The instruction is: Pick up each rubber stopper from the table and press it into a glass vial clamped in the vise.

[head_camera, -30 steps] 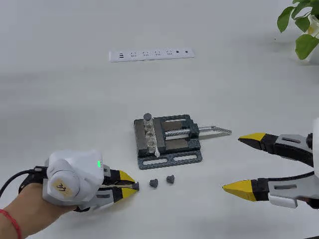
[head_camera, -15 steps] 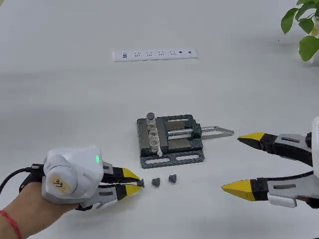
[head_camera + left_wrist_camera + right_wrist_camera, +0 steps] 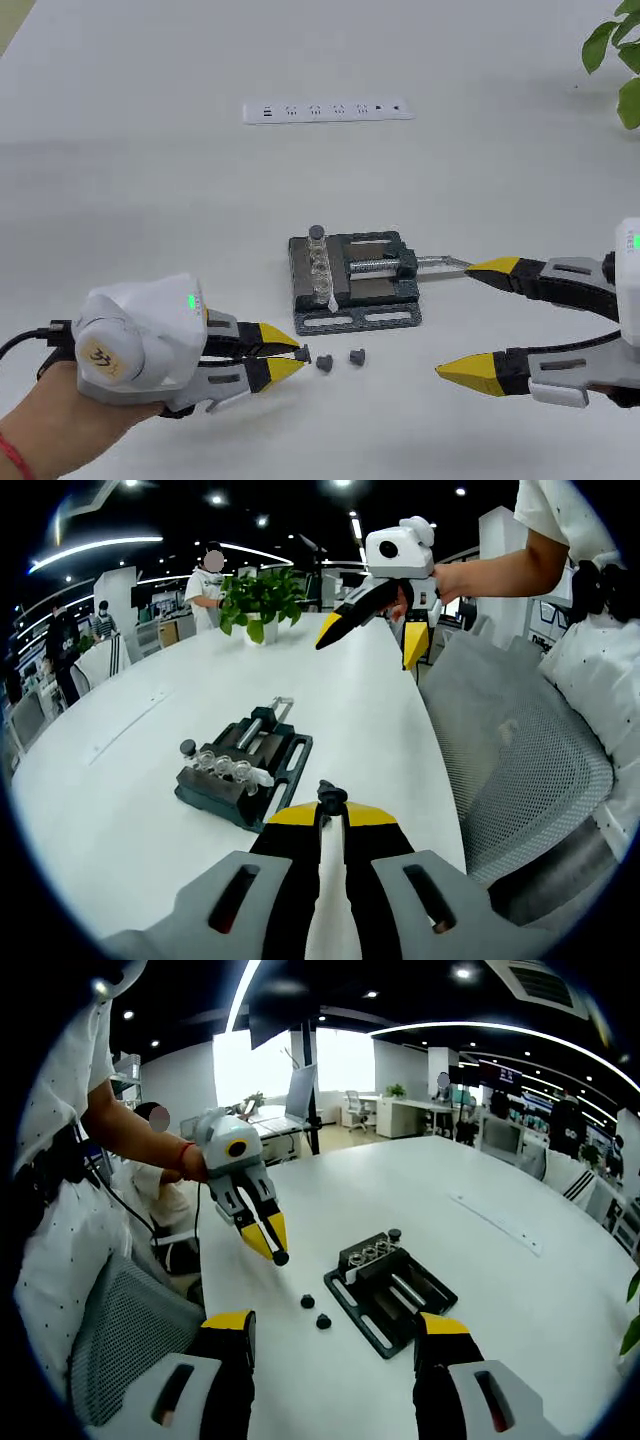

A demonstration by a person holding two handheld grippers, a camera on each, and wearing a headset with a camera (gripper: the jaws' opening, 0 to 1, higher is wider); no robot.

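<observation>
Nearest, the left gripper [image 3: 292, 356] is pinched narrow on one dark rubber stopper [image 3: 302, 354], held at the very tips. Over the last second it has carried that stopper up off the desk [image 3: 150, 200] and a little toward the vise [image 3: 375, 292]. The pick therefore looks done, and the carry is beginning.

In the left gripper view the stopper's long axis seems to run in line with the jaws, broad head outward, though it is too small to be sure. The jaws lie nearly level and point right, so the stopper would likely need tipping upright before pressing.

Just beyond the tips, two more stoppers [image 3: 324, 364] lie on the desk near each other. To the right, the right gripper [image 3: 455, 320] hangs wide open, holding nothing.

Farther back, the vise has its screw pointing right. It clamps a row of upright glass vials [image 3: 321, 270] running away from the person, and the farthest already wears a stopper. Beyond it lies a power strip [image 3: 328, 111].
</observation>
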